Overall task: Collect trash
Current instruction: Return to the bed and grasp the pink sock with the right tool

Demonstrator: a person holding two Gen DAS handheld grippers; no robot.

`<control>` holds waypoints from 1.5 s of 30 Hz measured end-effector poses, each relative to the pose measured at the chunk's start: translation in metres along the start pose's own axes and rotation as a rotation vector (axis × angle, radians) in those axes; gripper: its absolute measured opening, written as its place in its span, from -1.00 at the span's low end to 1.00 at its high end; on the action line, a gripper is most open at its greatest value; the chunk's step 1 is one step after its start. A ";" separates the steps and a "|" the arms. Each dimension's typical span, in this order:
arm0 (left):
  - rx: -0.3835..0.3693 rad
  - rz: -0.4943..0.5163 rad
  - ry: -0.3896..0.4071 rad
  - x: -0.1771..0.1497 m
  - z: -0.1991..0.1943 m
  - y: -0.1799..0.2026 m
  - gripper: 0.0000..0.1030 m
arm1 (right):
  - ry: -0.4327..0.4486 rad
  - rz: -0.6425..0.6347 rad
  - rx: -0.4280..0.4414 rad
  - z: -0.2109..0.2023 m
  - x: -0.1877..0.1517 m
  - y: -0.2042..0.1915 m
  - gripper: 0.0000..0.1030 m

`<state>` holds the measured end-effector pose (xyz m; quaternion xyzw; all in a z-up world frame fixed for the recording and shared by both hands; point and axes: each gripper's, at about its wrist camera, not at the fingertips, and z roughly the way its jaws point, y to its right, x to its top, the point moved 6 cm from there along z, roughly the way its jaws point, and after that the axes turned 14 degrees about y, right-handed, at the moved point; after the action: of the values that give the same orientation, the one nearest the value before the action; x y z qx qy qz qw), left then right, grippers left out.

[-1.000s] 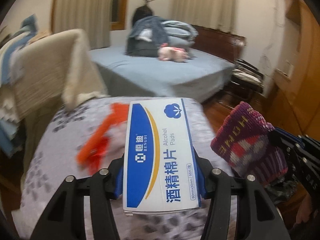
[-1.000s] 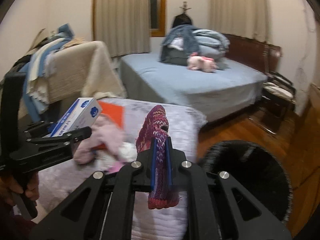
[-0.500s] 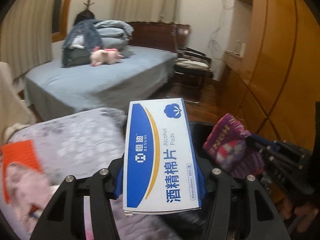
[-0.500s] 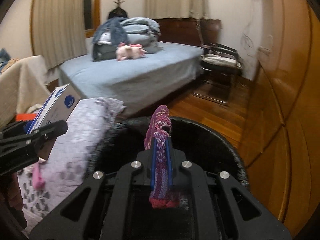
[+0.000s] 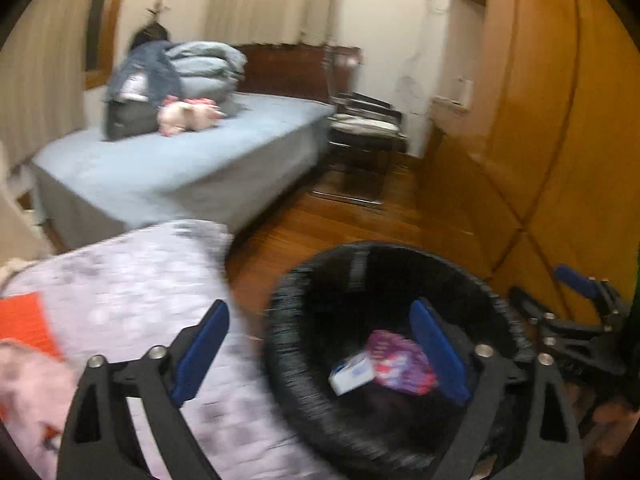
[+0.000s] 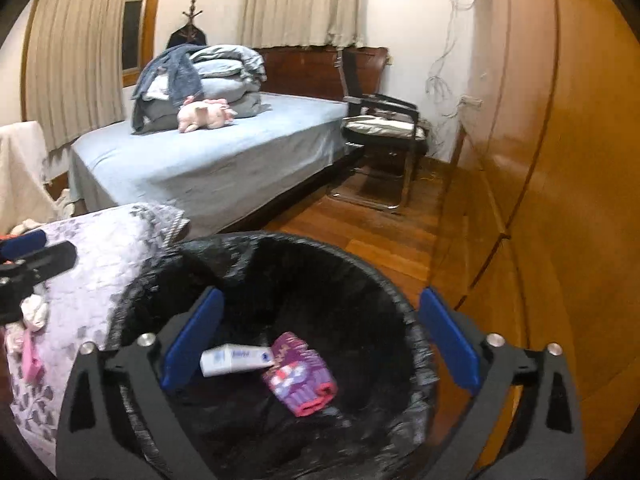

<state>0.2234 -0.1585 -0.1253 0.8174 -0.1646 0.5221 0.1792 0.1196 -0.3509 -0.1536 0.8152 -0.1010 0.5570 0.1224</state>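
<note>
- Right wrist view, from the left edge: one quilted grey bedspread (image 6: pixel 100 256) with small pink and white cloths (image 6: pixel 30 332) on it, and the tip of the left claw (image 6: pixel 24 256) reaching in above it.
- One bin (image 6: pixel 416 360) lined with a black bag sits just beside the bedspread; two pieces of trash lie at its bottom, touching: one white and blue box (image 6: pixel 236 359) on the left, one purple knitted sock (image 6: pixel 300 376) on the right.
- Right claw (image 6: pixel 320 340) hangs over the bin, fingers spread wide, gripping nothing.
- Left wrist view: one orange sheet (image 5: pixel 24 324) lies on the bedspread (image 5: pixel 132 272); the left claw (image 5: pixel 320 348) is spread wide and empty, straddling the bin's (image 5: pixel 292 364) near rim, with the box (image 5: pixel 352 372) and sock (image 5: pixel 400 362) between its blue pads.
- Beyond: one blue bed (image 6: pixel 208 160) with folded bedding and one pink plush toy (image 6: pixel 206 114), one chair (image 6: pixel 384 128), wooden floor (image 6: pixel 380 240).
- Print on the box is too blurred to read.
</note>
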 end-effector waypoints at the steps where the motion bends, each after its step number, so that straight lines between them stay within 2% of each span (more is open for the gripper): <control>1: 0.029 -0.004 0.009 0.000 -0.008 -0.011 0.85 | 0.000 0.005 0.016 0.001 0.003 -0.008 0.90; 9: 0.303 -0.059 0.062 -0.017 -0.088 -0.117 0.88 | 0.011 0.000 0.231 -0.004 0.010 -0.116 0.90; 14: 0.465 -0.074 0.039 -0.043 -0.127 -0.181 0.85 | -0.015 -0.011 0.352 -0.005 0.009 -0.183 0.90; 21: 0.620 -0.142 0.020 -0.068 -0.162 -0.244 0.80 | -0.030 -0.065 0.488 -0.013 0.003 -0.265 0.90; 25: 0.681 -0.161 0.022 -0.076 -0.176 -0.272 0.79 | -0.033 -0.098 0.572 -0.021 -0.001 -0.310 0.89; 29: 0.709 -0.166 0.030 -0.079 -0.186 -0.287 0.79 | -0.061 -0.144 0.656 -0.027 -0.009 -0.349 0.49; 34: 0.716 -0.155 0.025 -0.080 -0.186 -0.293 0.79 | -0.086 -0.164 0.723 -0.033 -0.016 -0.382 0.31; 40: 0.717 -0.174 0.022 -0.086 -0.188 -0.300 0.79 | -0.130 -0.203 0.770 -0.027 -0.025 -0.404 -0.08; 45: 0.718 -0.182 0.010 -0.089 -0.187 -0.304 0.79 | -0.138 -0.217 0.820 -0.032 -0.028 -0.408 -0.89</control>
<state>0.1772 0.2037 -0.1705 0.8369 0.1034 0.5326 -0.0725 0.2044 0.0477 -0.2039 0.8377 0.2072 0.4789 -0.1611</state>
